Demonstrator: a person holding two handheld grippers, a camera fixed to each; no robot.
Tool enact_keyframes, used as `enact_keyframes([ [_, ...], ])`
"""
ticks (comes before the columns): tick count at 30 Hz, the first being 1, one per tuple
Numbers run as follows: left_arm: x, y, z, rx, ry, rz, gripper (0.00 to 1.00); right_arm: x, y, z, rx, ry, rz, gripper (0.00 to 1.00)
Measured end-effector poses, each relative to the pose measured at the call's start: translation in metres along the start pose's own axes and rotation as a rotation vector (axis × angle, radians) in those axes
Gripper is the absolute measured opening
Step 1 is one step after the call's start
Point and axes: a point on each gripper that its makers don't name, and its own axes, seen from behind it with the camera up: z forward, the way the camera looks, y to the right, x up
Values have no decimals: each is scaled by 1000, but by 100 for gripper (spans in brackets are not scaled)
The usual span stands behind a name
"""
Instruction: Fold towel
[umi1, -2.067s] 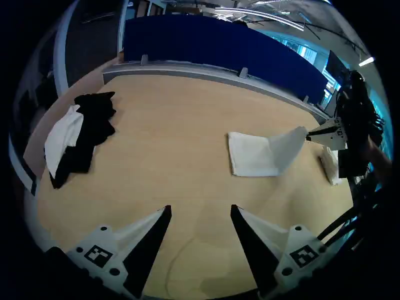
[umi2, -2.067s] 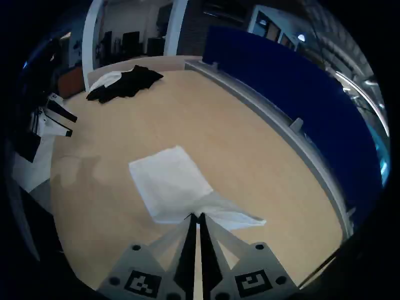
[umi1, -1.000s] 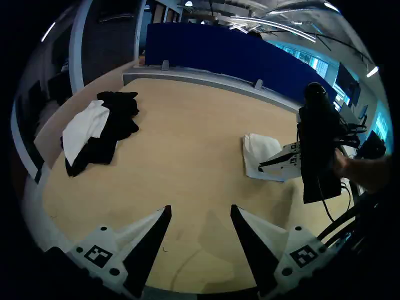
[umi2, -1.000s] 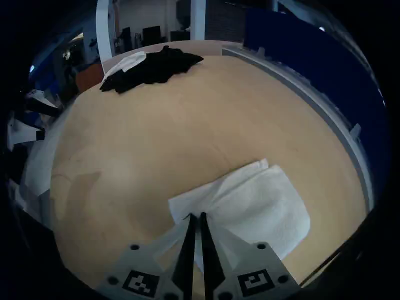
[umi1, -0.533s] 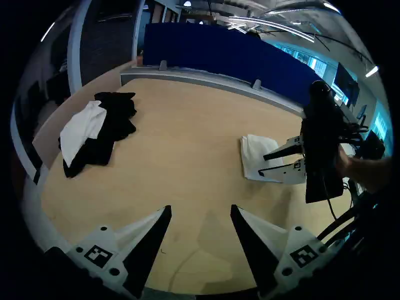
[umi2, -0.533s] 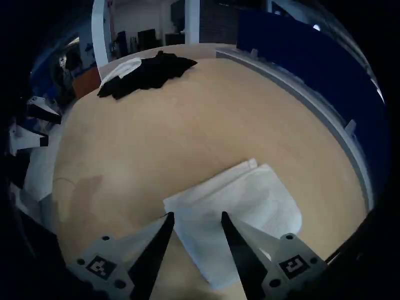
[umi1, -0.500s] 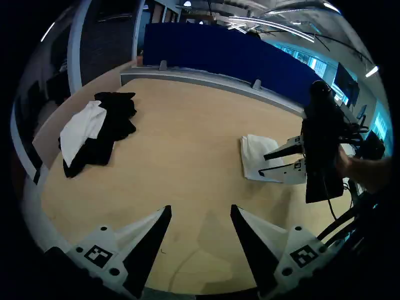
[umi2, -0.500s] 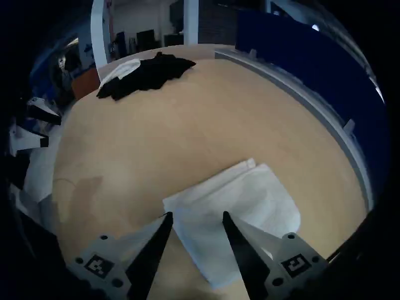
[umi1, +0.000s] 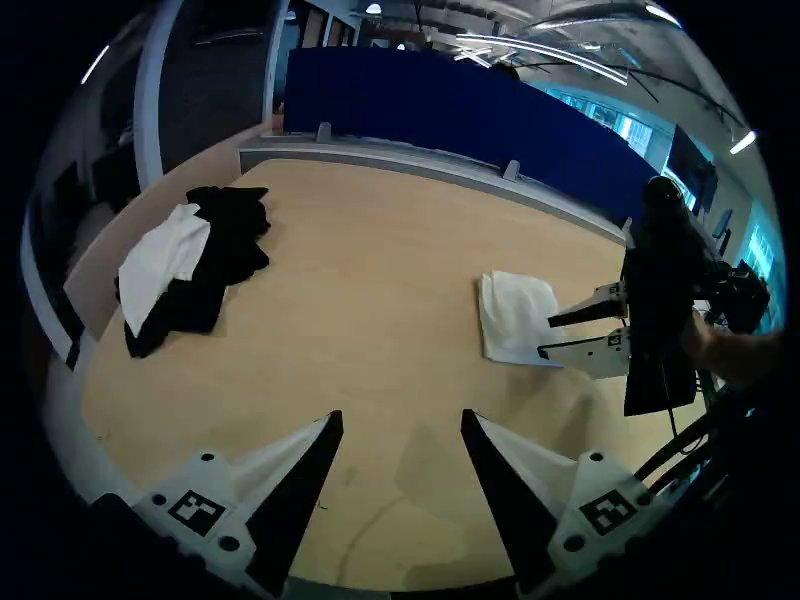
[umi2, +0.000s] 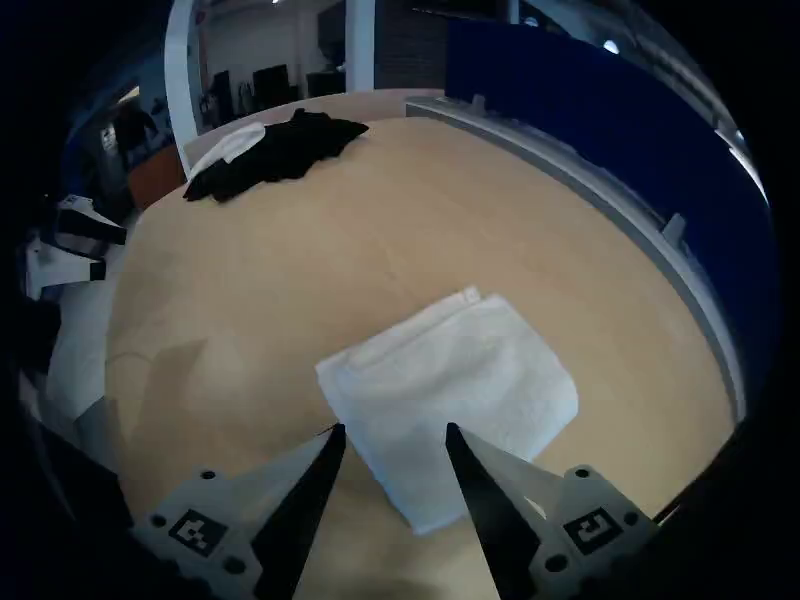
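A white towel (umi2: 450, 390) lies folded flat on the wooden table (umi2: 300, 250), its near edge between my right gripper's fingertips. My right gripper (umi2: 395, 432) is open and holds nothing. In the left gripper view the same towel (umi1: 515, 318) sits at the right of the table (umi1: 380, 250), with the right gripper (umi1: 550, 337) open at its right edge and a hand (umi1: 725, 345) behind it. My left gripper (umi1: 400, 420) hovers open over bare wood near the table's front edge, well away from the towel.
A heap of black and white cloth (umi1: 190, 265) lies at the table's far left; in the right gripper view the same heap (umi2: 265, 150) is at the far end. A blue partition (umi1: 450, 110) with a grey rail runs along the back edge.
My right gripper carried the towel's corner across, folding it over, then opened and let it go. It has since drawn back a little from the folded towel. The left gripper stayed open.
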Motion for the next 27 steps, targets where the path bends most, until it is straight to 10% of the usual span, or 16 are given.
enact_keyframes([
  [15,1,8,1,-6,2,3,87,-55,20,-19,-59,-52,81,77],
  [27,2,12,2,-8,1,0,87,-66,20,-10,-55,-65,106,54],
])
